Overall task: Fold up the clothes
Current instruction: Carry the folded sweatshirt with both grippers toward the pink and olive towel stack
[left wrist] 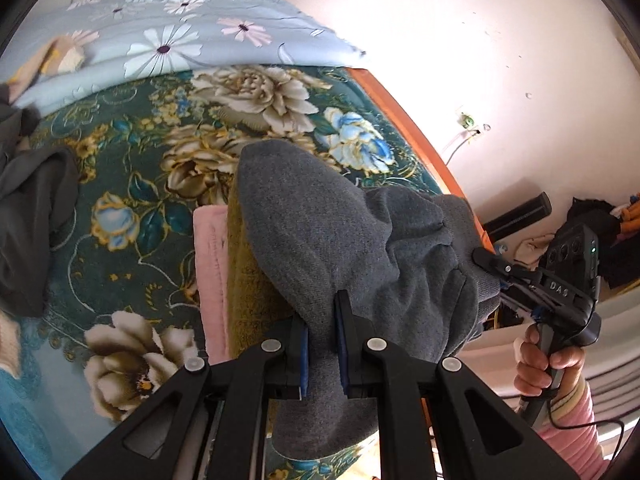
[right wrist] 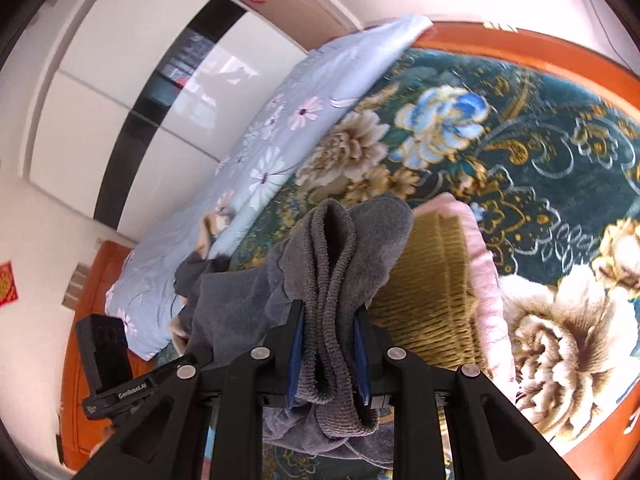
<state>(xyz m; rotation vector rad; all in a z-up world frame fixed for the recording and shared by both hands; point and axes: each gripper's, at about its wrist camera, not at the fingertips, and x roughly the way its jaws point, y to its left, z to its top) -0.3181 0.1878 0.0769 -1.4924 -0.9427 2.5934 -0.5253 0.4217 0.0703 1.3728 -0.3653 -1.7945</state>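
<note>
1. The bed's dark green floral blanket (left wrist: 132,184) filled most of both views, with a pale blue daisy-print quilt (left wrist: 180,36) bunched along its far side and an orange wooden bed frame (left wrist: 404,120) at the edge.
2. The grey garment (left wrist: 320,232) hung in the air between the two grippers – its long axis ran from the left gripper toward the right one, with a rounded fold bulging forward over the blanket.
3. Below it lay a mustard-yellow knitted piece (right wrist: 428,280) stacked on a folded pink piece (right wrist: 488,280), both flat on the blanket.
4. A rumpled dark grey garment (left wrist: 36,216) lay at the left edge of the left wrist view.
5. The left gripper (left wrist: 322,344) was clamped on a fold of the grey garment, pads pressing the cloth.
6. The right gripper (right wrist: 328,344) was pinching the garment's ribbed hem – doubled between its pads.
7. A hand (left wrist: 548,364) in a pink sleeve held the right gripper's handle.
</note>
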